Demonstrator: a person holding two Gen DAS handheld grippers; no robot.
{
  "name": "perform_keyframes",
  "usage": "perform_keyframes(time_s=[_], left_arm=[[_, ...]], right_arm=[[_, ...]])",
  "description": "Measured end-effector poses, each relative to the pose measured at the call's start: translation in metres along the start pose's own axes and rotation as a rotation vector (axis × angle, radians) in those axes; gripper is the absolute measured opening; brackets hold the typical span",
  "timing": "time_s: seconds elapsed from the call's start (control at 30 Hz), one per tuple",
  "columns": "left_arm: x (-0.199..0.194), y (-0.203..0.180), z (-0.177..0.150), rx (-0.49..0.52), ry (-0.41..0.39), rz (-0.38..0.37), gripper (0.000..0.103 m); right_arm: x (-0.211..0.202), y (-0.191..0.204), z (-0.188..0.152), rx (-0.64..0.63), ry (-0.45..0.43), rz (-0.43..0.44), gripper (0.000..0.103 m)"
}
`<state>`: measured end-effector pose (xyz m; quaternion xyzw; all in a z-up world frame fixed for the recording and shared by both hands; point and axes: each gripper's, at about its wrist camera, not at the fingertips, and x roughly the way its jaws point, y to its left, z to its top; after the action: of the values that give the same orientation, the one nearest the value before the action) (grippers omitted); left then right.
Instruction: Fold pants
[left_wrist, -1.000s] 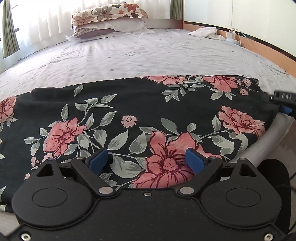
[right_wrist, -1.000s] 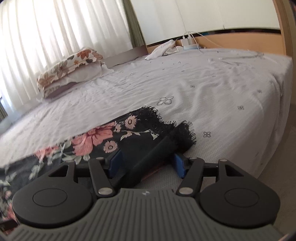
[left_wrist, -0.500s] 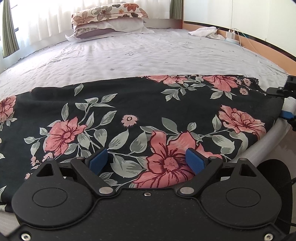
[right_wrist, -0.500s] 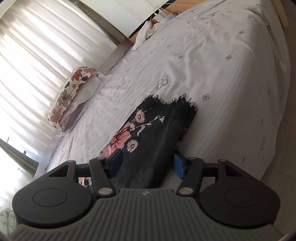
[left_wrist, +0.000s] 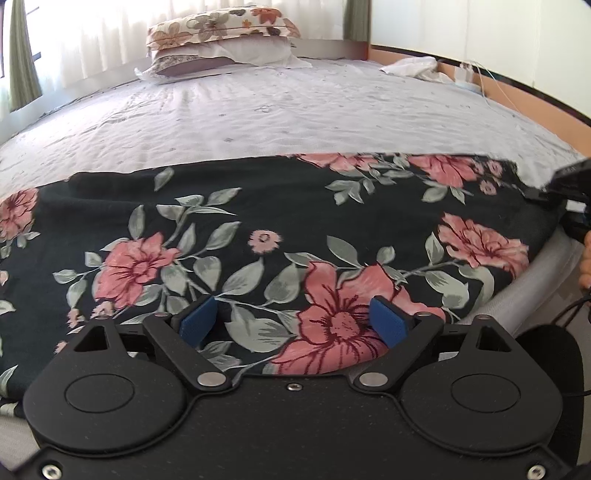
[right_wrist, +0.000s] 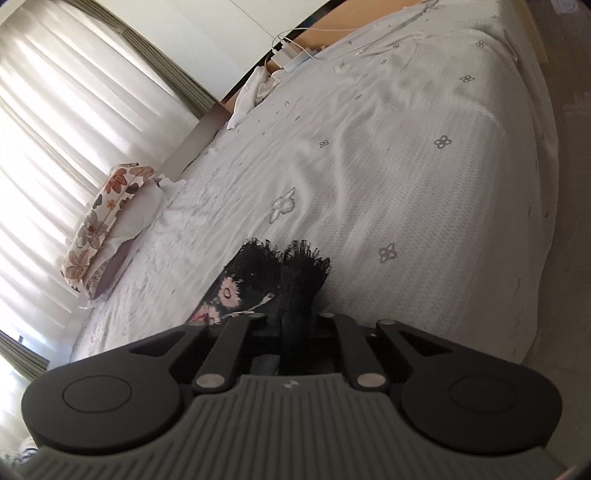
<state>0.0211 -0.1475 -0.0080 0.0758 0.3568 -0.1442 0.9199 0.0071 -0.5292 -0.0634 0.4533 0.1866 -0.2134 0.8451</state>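
Black pants (left_wrist: 258, 229) with pink flowers and grey leaves lie spread flat across the near edge of the bed. My left gripper (left_wrist: 291, 317) hovers low over their near edge. Its jaws are closing a little, with cloth lying between the blue pads (left_wrist: 197, 319), which do not press on it. At the pants' right end my right gripper (right_wrist: 293, 325) is shut on the black fringed hem (right_wrist: 280, 269), rolled over to one side. That same gripper (left_wrist: 572, 181) shows at the right edge of the left wrist view.
The bed's white sheet (left_wrist: 295, 118) stretches far behind the pants. Stacked floral pillows (left_wrist: 221, 40) lie at the head by the curtains. A white cloth (left_wrist: 410, 66) and a charger with cables (left_wrist: 467, 75) sit by the wooden rail. The bed's edge drops off on the right.
The right gripper rolled to one side, moved in over the pants' end and its jaws went from open to shut on the fringed hem. The left gripper stayed where it was.
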Motion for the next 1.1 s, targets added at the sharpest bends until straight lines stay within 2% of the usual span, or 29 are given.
perform_keyframes(time_s=[0.1, 0.2, 0.27, 0.33, 0.4, 0.47, 0.57, 0.63, 0.73, 0.83, 0.93, 0.97, 1.03, 1.1], left_arm=[[-0.010, 0.015, 0.004, -0.040, -0.034, 0.060, 0.086], [-0.022, 0.040, 0.007, -0.103, -0.067, 0.093, 0.086], [-0.030, 0.062, 0.007, -0.145, -0.086, 0.115, 0.087], [-0.038, 0.083, 0.006, -0.171, -0.106, 0.178, 0.090], [-0.046, 0.107, 0.002, -0.200, -0.123, 0.259, 0.090], [-0.055, 0.133, -0.002, -0.245, -0.137, 0.310, 0.090], [-0.075, 0.176, -0.013, -0.332, -0.173, 0.326, 0.091], [-0.087, 0.200, -0.022, -0.382, -0.199, 0.342, 0.093], [-0.098, 0.228, -0.036, -0.421, -0.207, 0.360, 0.093], [-0.101, 0.244, -0.047, -0.446, -0.195, 0.372, 0.093], [-0.099, 0.252, -0.053, -0.477, -0.181, 0.362, 0.093], [-0.098, 0.250, -0.053, -0.484, -0.178, 0.354, 0.093], [-0.096, 0.249, -0.052, -0.487, -0.178, 0.339, 0.093], [-0.095, 0.244, -0.050, -0.473, -0.183, 0.330, 0.093]], right_arm=[[-0.007, 0.004, 0.000, 0.034, 0.023, 0.039, 0.006], [-0.012, 0.027, -0.006, -0.009, 0.050, 0.090, 0.005], [-0.012, 0.054, -0.016, -0.055, 0.110, 0.158, 0.005], [-0.007, 0.088, -0.033, -0.117, 0.190, 0.232, 0.005], [-0.001, 0.127, -0.059, -0.197, 0.265, 0.289, 0.005], [0.006, 0.171, -0.095, -0.291, 0.352, 0.357, 0.005], [0.017, 0.231, -0.159, -0.428, 0.499, 0.449, 0.006], [0.023, 0.262, -0.203, -0.515, 0.579, 0.478, 0.006], [0.024, 0.290, -0.258, -0.623, 0.669, 0.506, 0.007], [0.015, 0.301, -0.291, -0.698, 0.702, 0.510, 0.010], [0.011, 0.301, -0.303, -0.727, 0.720, 0.516, 0.021], [0.006, 0.295, -0.303, -0.738, 0.710, 0.522, 0.045], [0.003, 0.294, -0.301, -0.731, 0.723, 0.563, 0.063], [-0.004, 0.291, -0.295, -0.734, 0.726, 0.586, 0.068]])
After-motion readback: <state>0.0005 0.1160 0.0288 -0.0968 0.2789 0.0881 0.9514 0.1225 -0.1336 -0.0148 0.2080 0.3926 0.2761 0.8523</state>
